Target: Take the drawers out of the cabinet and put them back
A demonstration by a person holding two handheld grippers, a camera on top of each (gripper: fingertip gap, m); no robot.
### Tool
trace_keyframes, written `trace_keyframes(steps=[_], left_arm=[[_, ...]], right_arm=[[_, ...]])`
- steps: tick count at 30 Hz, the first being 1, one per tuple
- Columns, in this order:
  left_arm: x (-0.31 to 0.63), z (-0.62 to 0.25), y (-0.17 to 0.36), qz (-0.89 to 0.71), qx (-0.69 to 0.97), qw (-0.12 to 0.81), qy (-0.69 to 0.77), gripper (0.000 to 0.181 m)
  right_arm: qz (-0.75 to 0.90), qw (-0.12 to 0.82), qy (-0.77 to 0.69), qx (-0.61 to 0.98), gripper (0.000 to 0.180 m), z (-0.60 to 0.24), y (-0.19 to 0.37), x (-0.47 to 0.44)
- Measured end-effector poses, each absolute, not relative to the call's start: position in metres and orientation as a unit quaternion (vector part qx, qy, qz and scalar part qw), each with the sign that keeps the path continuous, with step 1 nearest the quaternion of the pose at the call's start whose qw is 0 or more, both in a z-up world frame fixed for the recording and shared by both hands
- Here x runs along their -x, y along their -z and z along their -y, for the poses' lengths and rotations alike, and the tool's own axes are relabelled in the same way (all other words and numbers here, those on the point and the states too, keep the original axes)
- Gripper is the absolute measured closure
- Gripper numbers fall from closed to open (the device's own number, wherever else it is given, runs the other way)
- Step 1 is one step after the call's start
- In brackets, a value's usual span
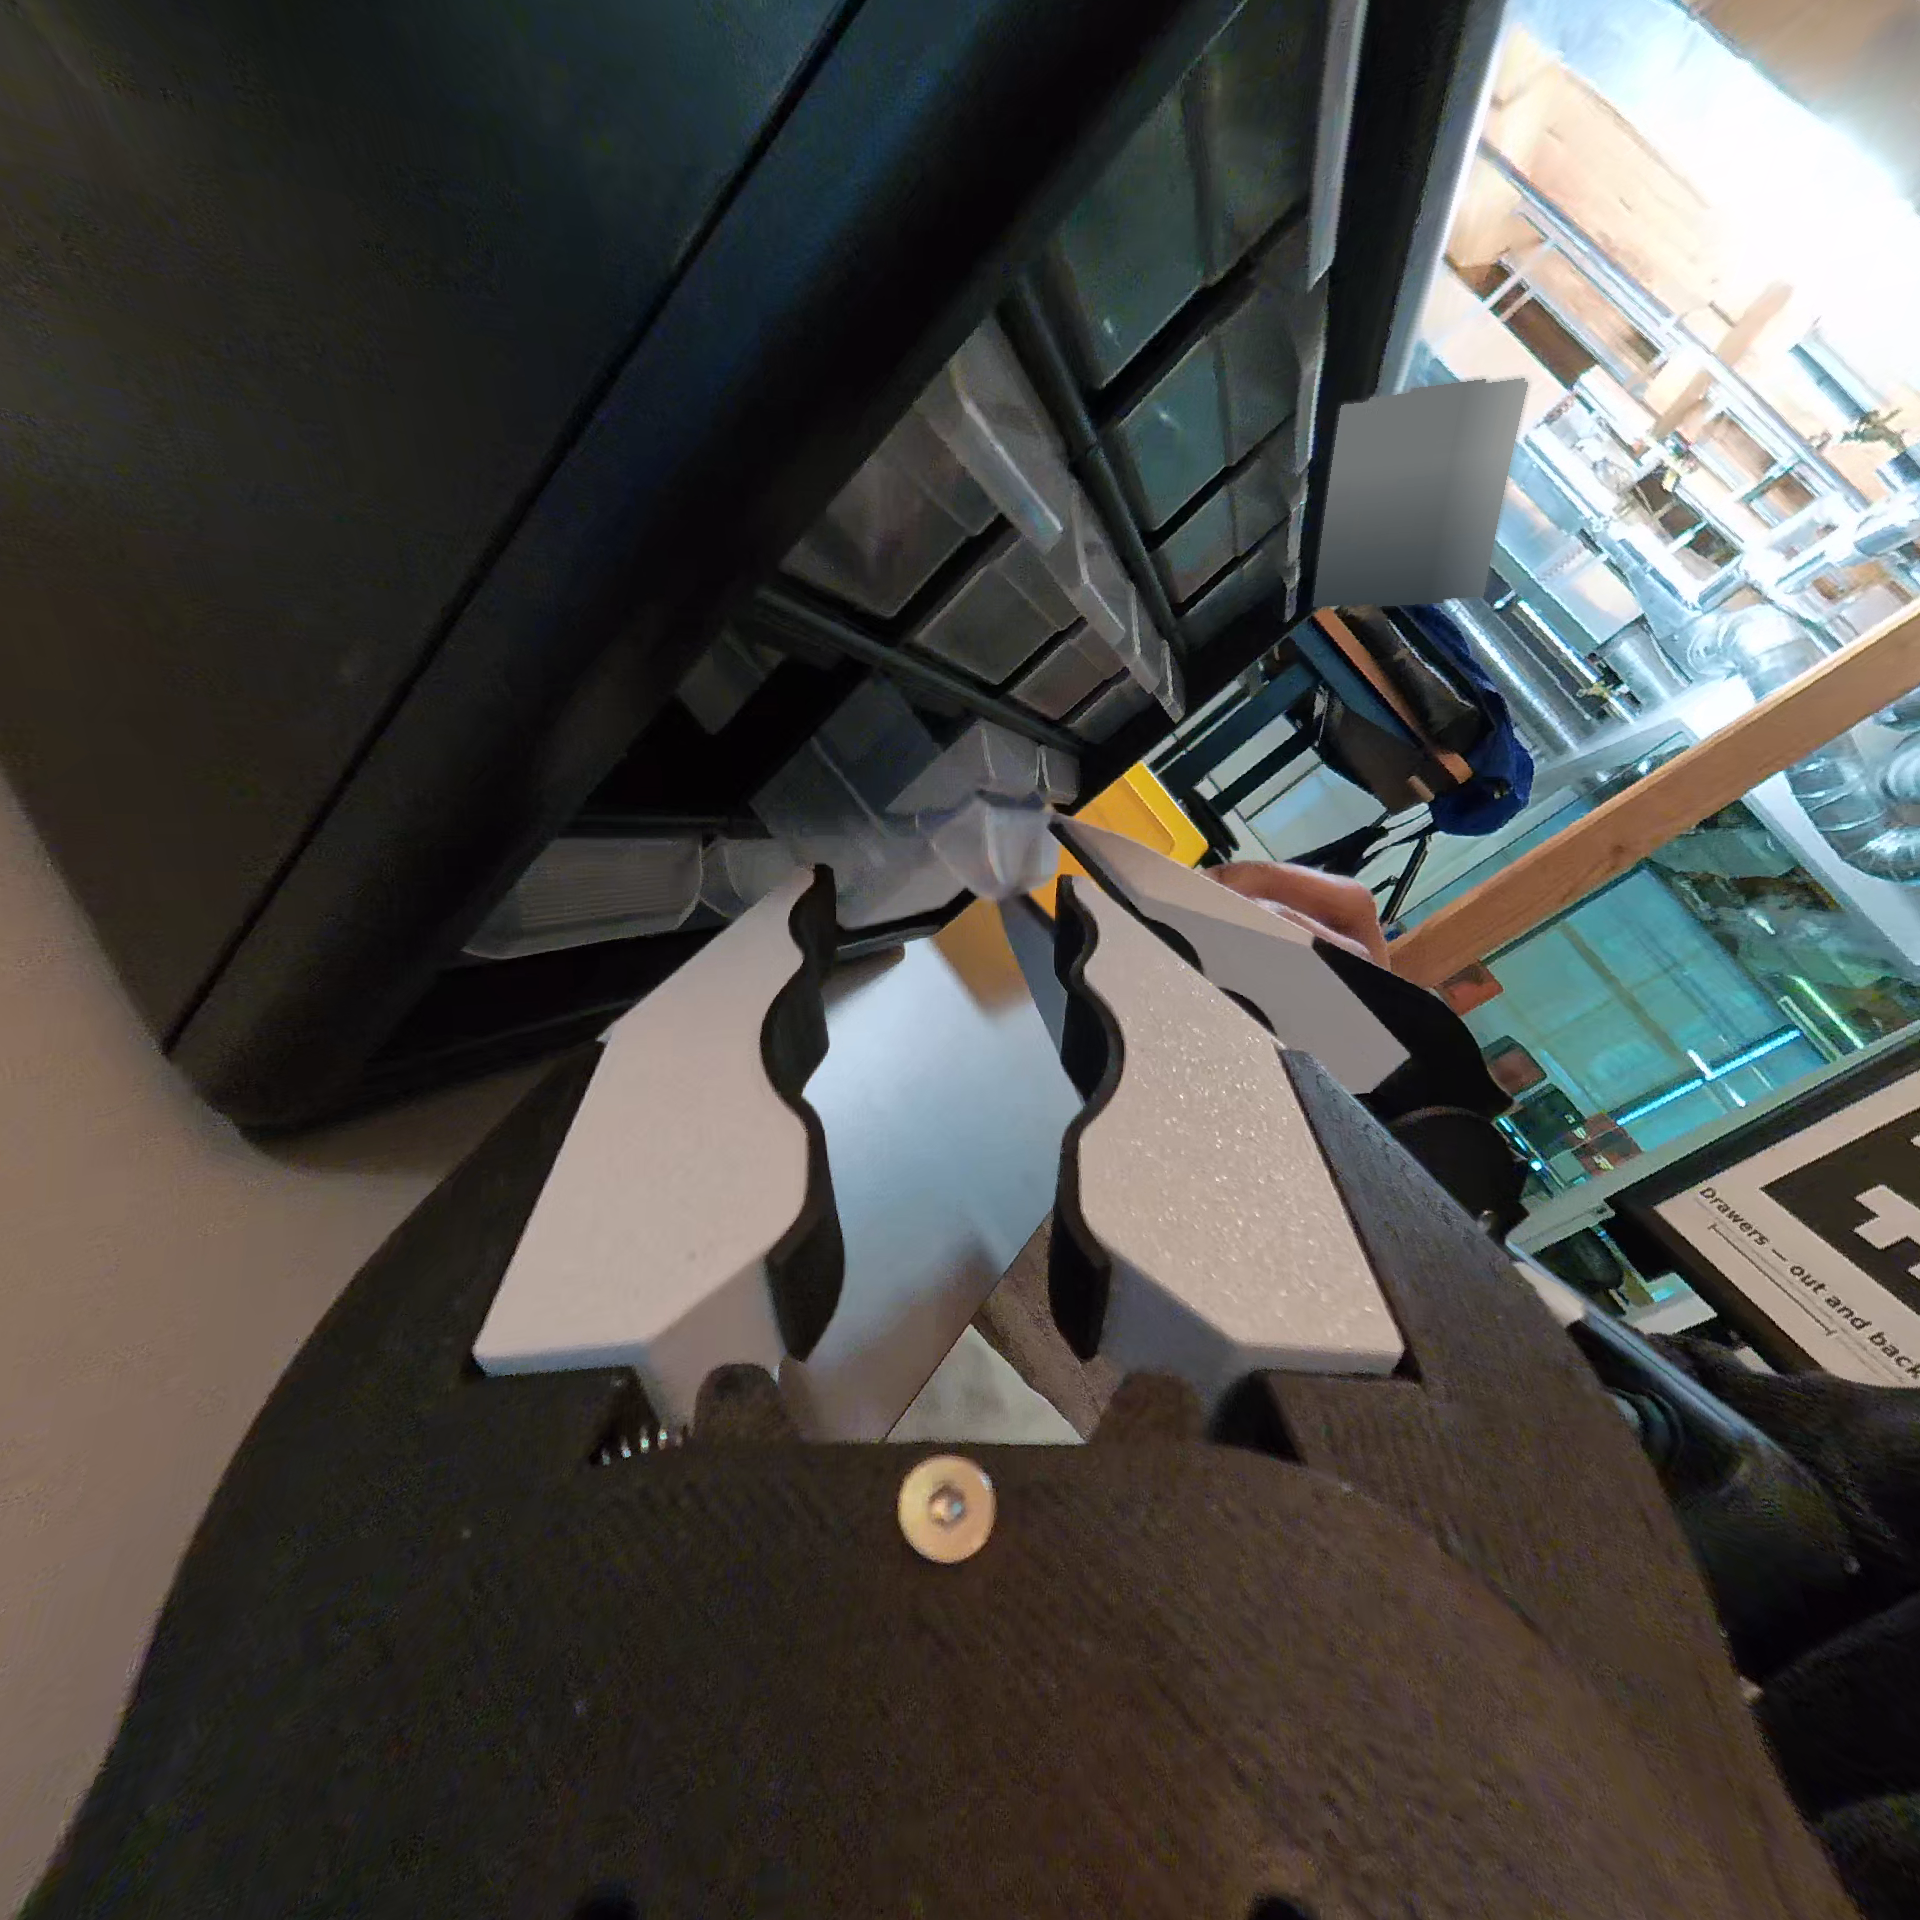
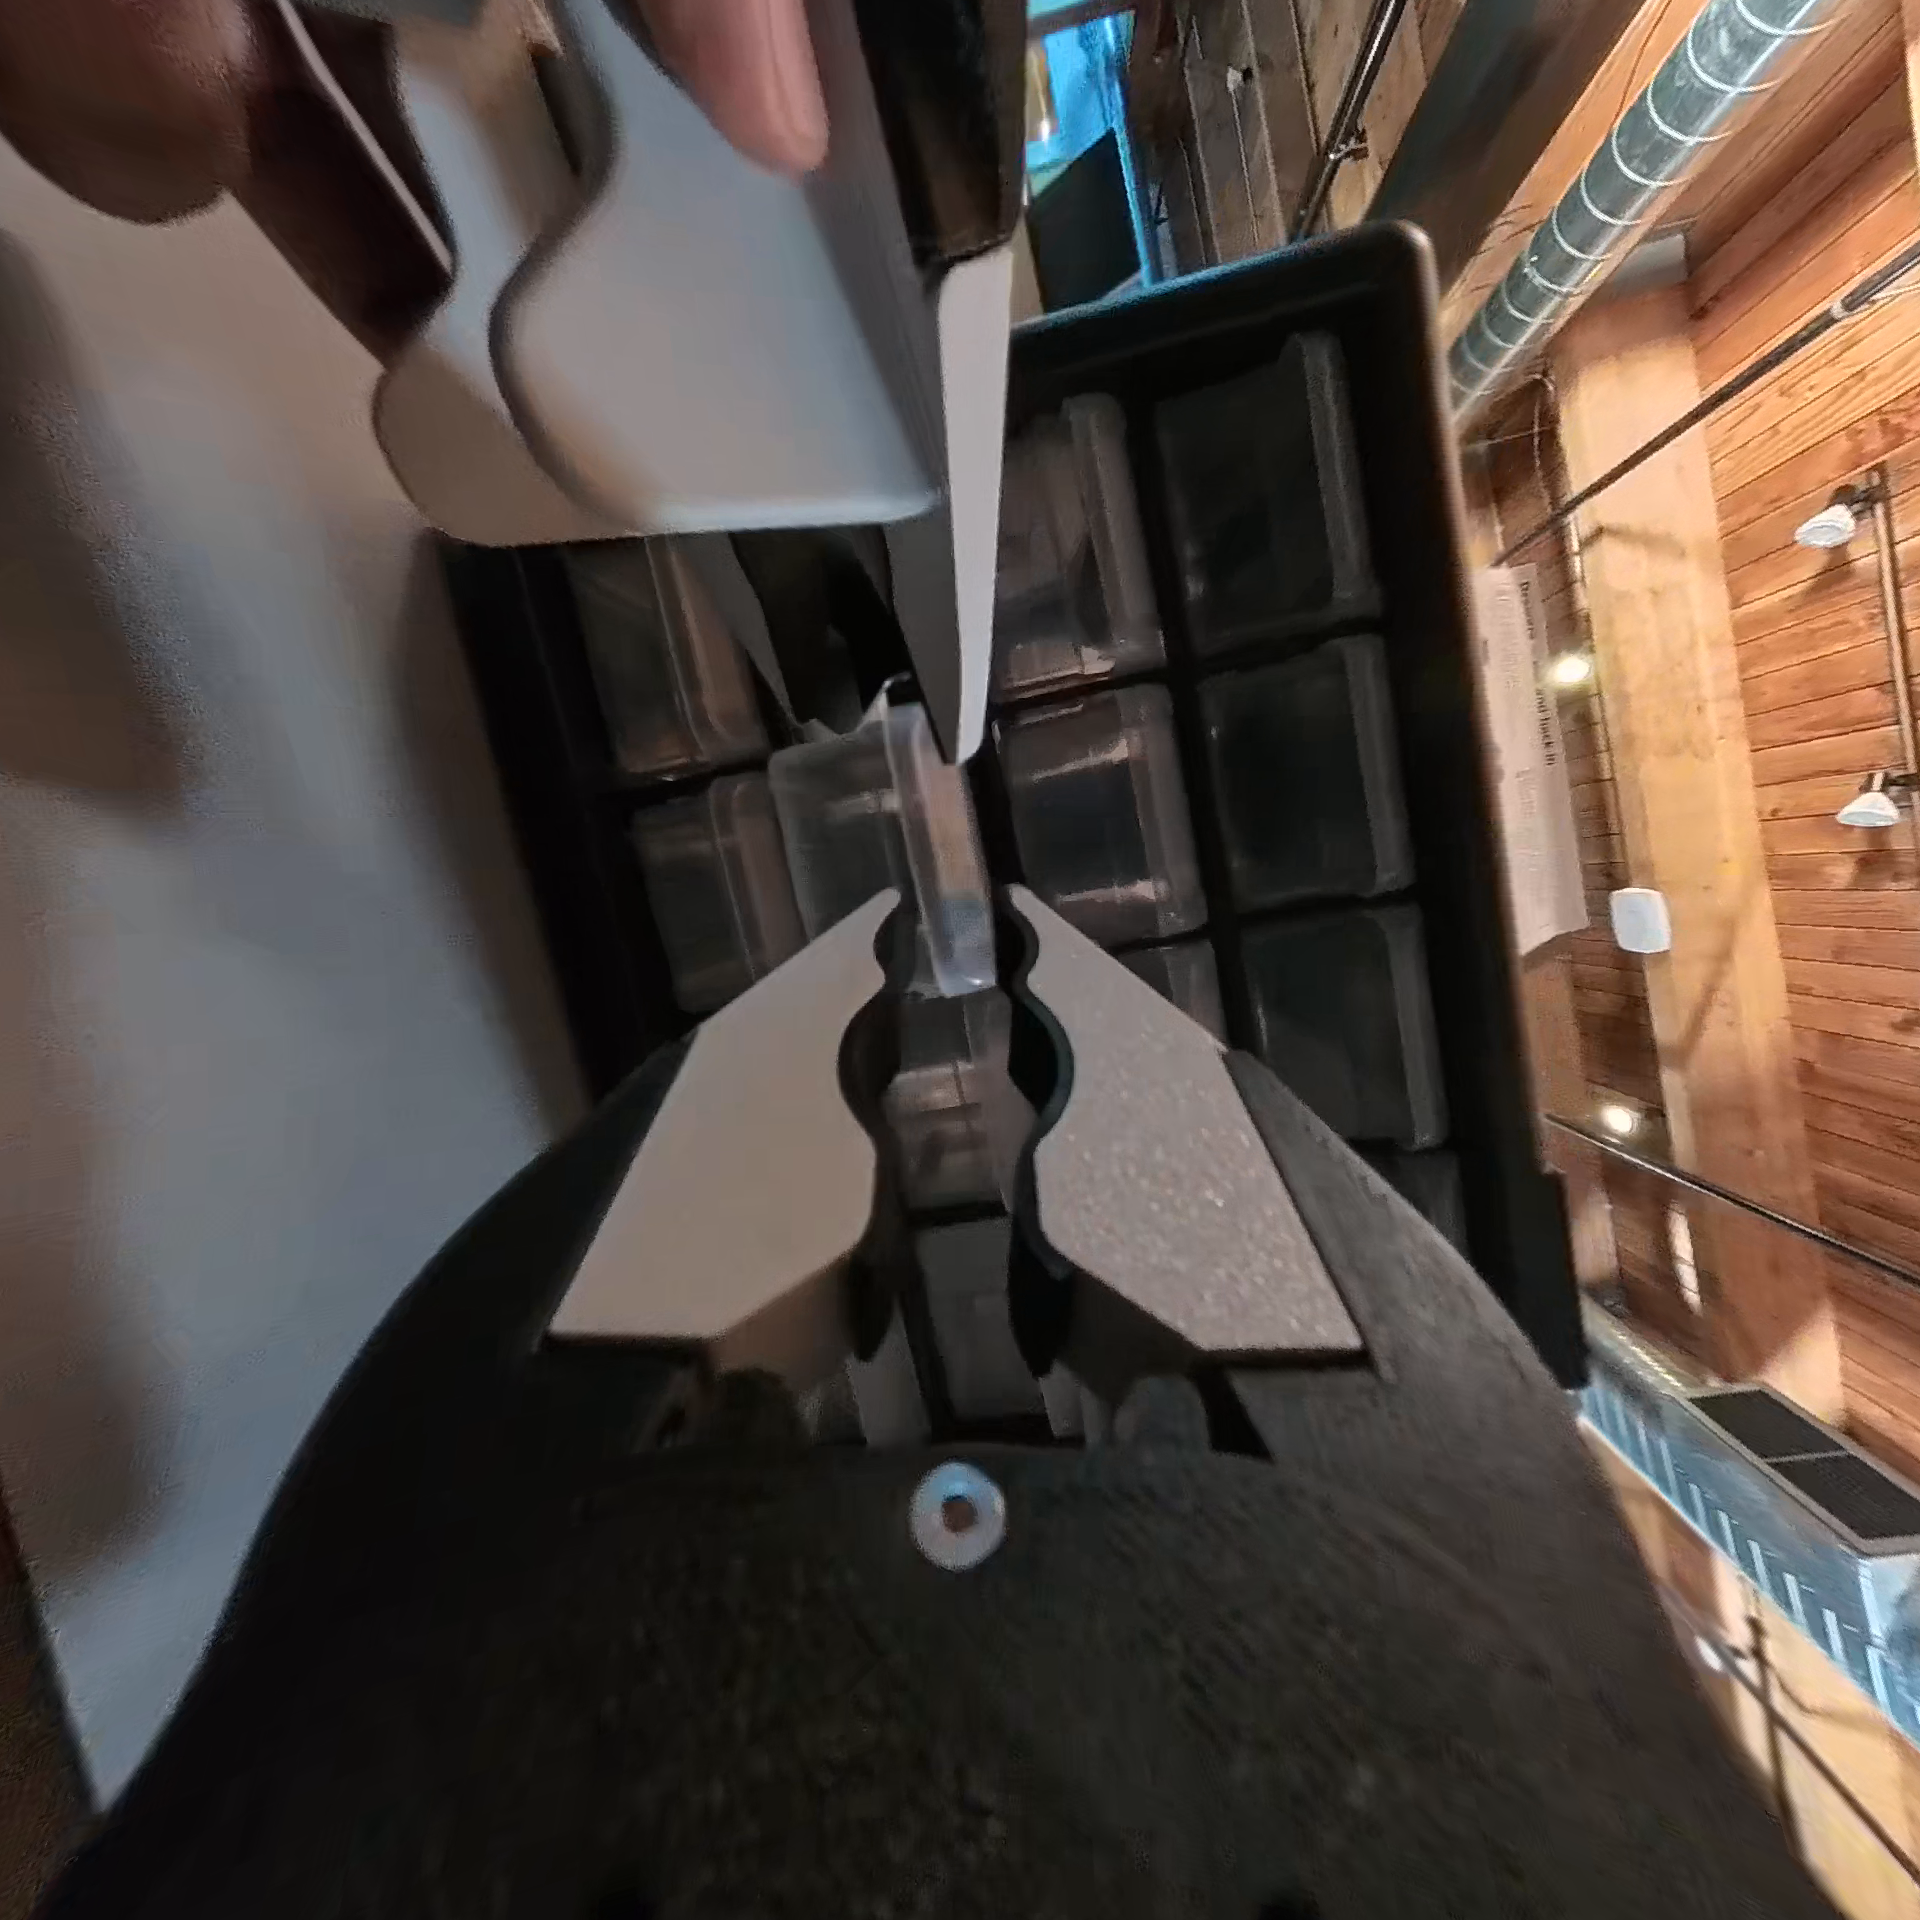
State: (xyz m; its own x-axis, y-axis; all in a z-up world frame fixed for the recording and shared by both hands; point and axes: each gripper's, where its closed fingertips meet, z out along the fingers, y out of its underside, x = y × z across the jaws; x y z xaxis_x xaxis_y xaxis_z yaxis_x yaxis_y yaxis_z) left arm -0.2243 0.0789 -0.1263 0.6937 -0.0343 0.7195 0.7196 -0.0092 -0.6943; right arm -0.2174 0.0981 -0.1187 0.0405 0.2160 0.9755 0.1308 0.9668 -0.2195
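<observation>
A black cabinet point(image 1: 520, 416) point(image 2: 1439, 623) holds several clear plastic drawers. One clear drawer point(image 1: 914, 831) point(image 2: 831, 821) sticks partly out of its slot. My right gripper point(image 2: 953, 902) is shut on this drawer's clear front handle point(image 2: 940, 883). It also shows in the left wrist view point(image 1: 1195, 935), reaching in from the right. My left gripper point(image 1: 942, 888) is open, its fingertips on either side of the drawer's front end with a small gap on the right. In the right wrist view the left gripper point(image 2: 665, 416) comes in from above, one fingertip point(image 2: 966, 717) at the handle's top.
The cabinet stands on a pale surface point(image 1: 104, 1195) point(image 2: 260, 831). A hand point(image 2: 727, 83) holds the left gripper. A framed sign point(image 1: 1818, 1247), a wooden beam point(image 1: 1662, 800) and a yellow object point(image 1: 1153, 821) lie beyond. A paper sheet point(image 2: 1538, 779) hangs on the wood wall.
</observation>
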Motion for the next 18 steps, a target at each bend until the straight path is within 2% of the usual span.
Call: trace_keyframes(steps=[3,10,18], left_arm=[[0.227,-0.077,0.123,0.260,0.648,0.660,0.278,0.140],[0.227,-0.077,0.121,0.257,0.643,0.664,0.281,0.139],[0.236,-0.071,0.117,0.260,0.641,0.677,0.252,0.139]], right_arm=[[0.699,0.703,-0.035,0.128,0.153,-0.096,0.119,0.215],[0.726,0.673,-0.017,0.143,0.144,-0.099,0.125,0.224],[0.753,0.641,-0.006,0.146,0.162,-0.101,0.126,0.222]])
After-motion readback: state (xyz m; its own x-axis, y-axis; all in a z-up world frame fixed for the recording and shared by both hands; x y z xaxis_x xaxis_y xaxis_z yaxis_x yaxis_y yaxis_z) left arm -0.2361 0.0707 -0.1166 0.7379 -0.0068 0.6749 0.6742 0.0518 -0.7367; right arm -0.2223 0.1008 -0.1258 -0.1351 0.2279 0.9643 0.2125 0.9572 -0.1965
